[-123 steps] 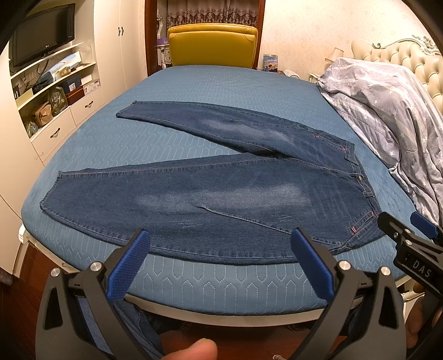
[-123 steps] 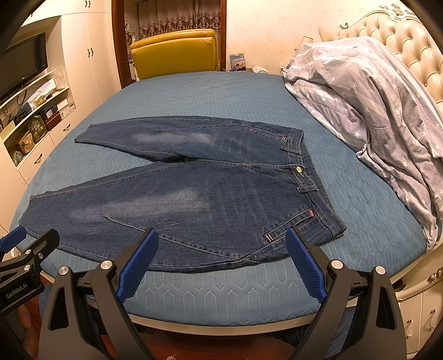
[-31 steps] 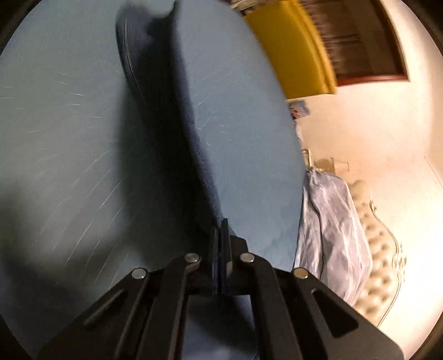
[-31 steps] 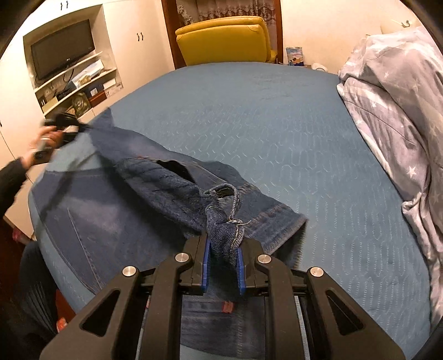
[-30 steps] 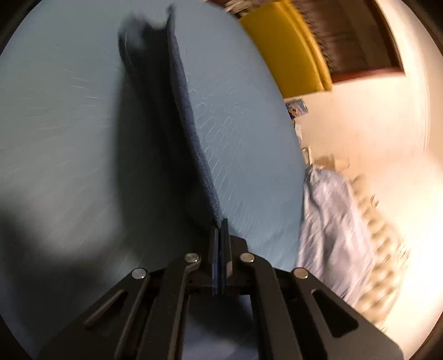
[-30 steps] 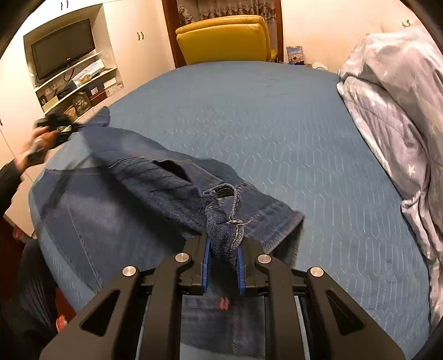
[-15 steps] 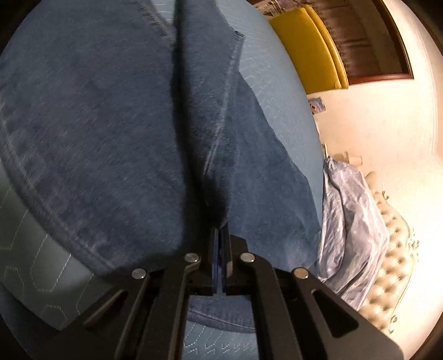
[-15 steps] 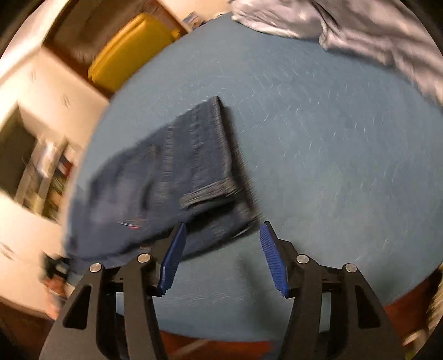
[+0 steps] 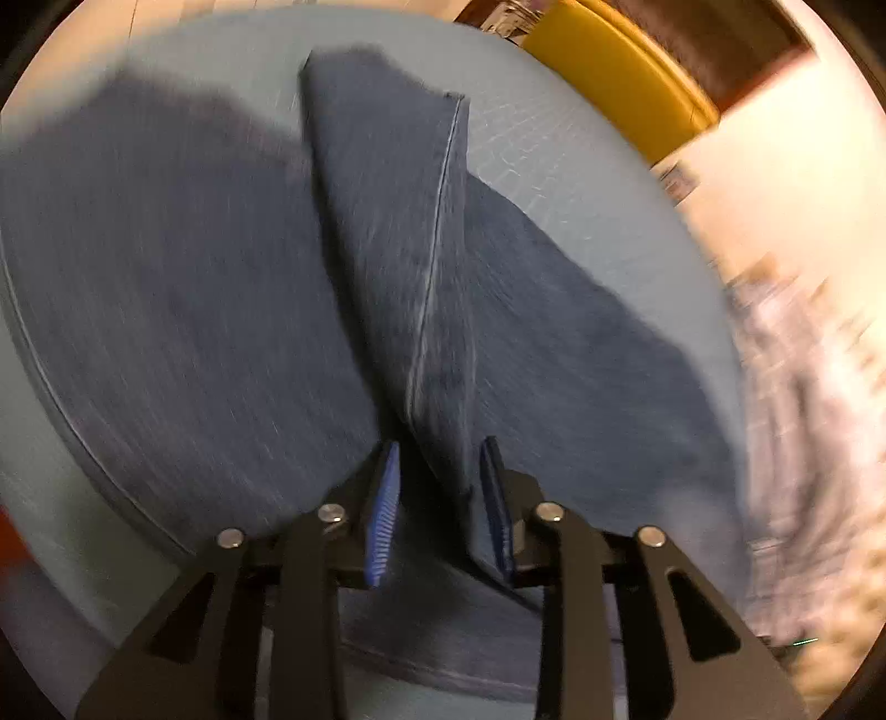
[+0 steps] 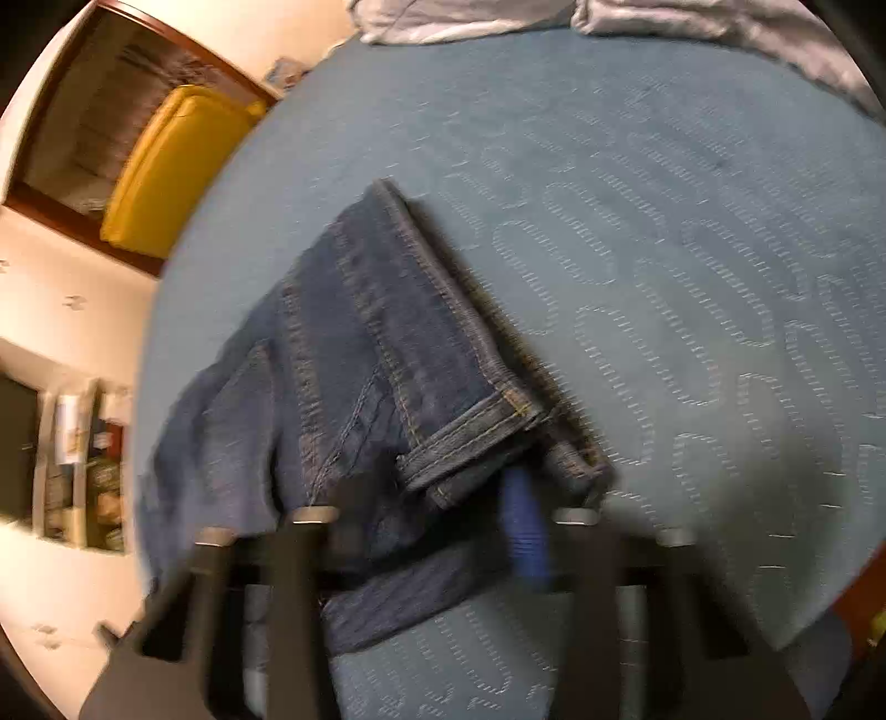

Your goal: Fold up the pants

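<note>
The blue jeans (image 9: 232, 310) lie on the teal quilted bed, one leg folded over the other. In the left wrist view a raised ridge of denim (image 9: 410, 260) runs up from between the fingers of my left gripper (image 9: 437, 515), whose jaws stand apart with the cloth loose between them. In the right wrist view the waistband end of the jeans (image 10: 387, 354) lies folded on the bed. My right gripper (image 10: 432, 554) is open just over that end; its blue pad (image 10: 523, 537) shows through motion blur.
The bed (image 10: 692, 266) stretches away to the right. A yellow armchair (image 10: 166, 166) stands beyond the far edge and also shows in the left wrist view (image 9: 614, 66). A grey starred duvet (image 10: 609, 16) lies at the headboard side. Shelves (image 10: 77, 459) line the wall.
Both grippers carried the far leg over onto the near leg. The right gripper opened half a second ago; the left gripper has now opened too, letting the denim go.
</note>
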Motion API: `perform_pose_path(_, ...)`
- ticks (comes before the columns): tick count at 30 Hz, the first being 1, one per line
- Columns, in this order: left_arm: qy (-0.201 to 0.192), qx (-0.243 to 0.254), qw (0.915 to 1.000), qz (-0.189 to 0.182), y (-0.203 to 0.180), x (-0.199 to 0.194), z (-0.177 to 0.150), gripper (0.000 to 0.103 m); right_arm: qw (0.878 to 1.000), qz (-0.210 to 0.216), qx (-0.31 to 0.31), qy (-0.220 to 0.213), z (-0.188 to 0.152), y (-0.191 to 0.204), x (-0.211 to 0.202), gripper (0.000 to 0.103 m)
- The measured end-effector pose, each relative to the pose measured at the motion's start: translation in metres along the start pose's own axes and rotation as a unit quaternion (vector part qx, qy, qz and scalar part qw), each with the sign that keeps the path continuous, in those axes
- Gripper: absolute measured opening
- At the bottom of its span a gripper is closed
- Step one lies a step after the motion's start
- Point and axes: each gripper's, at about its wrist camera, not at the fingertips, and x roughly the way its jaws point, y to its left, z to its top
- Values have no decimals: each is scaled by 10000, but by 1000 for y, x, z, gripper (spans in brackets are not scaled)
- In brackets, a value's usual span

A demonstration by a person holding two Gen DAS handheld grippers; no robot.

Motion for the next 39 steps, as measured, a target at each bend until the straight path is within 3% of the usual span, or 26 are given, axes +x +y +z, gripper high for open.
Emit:
perform_pose_path(1,-114,277,9987,407,-9,-1,3,41,10000,28,-20,-12,-1,5,1,16)
perform_pose_path(2,-290,656,9920,1036,-20,-1,7,42,9999,-52,-103,-74,-2,10,0,15)
perform_pose_path(4,-437,1119,9780,1707,-36,3,15,42,9988,-209,-363,-243,-4,23,-5,13)
perform_pose_path(5,-424,1561,9630,2155,-47,12,20,40,9980,-268,-457,-336,-6,29,-9,12)
perform_pose_path(6,-501,1850,9489,2508,-53,17,23,33,9976,-280,-493,-388,-6,33,-12,12)
perform_pose_path(7,-588,2101,9335,2846,-57,21,27,15,9974,-275,-512,-434,-7,37,-17,11)
perform_pose_path(8,-610,2222,9264,2979,-57,20,30,11,9973,-234,-510,-481,-6,38,-25,11)
perform_pose_path(10,-822,2123,9297,2896,-57,-7,35,9,9970,-167,-513,-553,-3,39,-38,11)
perform_pose_path(12,-1007,1624,9482,2536,-36,-51,34,9,9965,-60,-534,-642,2,37,-53,11)
perform_pose_path(14,-896,929,9682,2143,-4,-72,24,4,9965,-29,-503,-666,1,25,-65,11)
perform_pose_path(18,-335,44,9912,1278,72,-45,-2,0,9980,-311,-432,-347,-5,-2,-33,11)
perform_pose_path(20,-602,-63,9929,1020,86,-54,-3,1,9977,-384,-485,-292,-8,-9,-22,11)
perform_pose_path(21,-700,46,9905,1183,85,-57,-3,3,9974,-391,-517,-325,-10,-9,-21,11)
perform_pose_path(23,-940,437,9835,1485,74,-67,1,31,9963,-485,-614,-353,-10,-5,-20,11)
perform_pose_path(25,-1312,1149,9706,1659,39,-76,4,40,9956,-581,-650,-349,-10,-2,-17,11)
perform_pose_path(27,-1692,2042,9465,1838,0,-72,18,50,9948,-669,-677,-375,-12,0,-14,11)
perform_pose_path(30,-1913,2992,9056,2318,-51,-32,52,52,9931,-798,-754,-419,-14,5,-11,11)
perform_pose_path(32,-1747,3185,8899,2759,-73,4,87,53,9928,-840,-744,-411,-14,6,-10,11)
perform_pose_path(35,-1242,3326,8814,3116,-89,62,133,52,9928,-890,-698,-390,-13,4,-7,11)
perform_pose_path(36,-1057,3281,8824,3201,-92,79,150,52,9926,-926,-689,-388,-14,5,-6,11)
perform_pose_path(37,-818,3126,8901,3214,-90,93,166,50,9924,-955,-680,-385,-14,6,-5,11)
perform_pose_path(38,-665,3001,8942,3254,-85,104,178,42,9921,-994,-668,-379,-15,7,-4,11)
perform_pose_path(39,-555,2852,8932,3432,-78,114,193,39,9919,-1021,-659,-366,-14,8,-4,11)
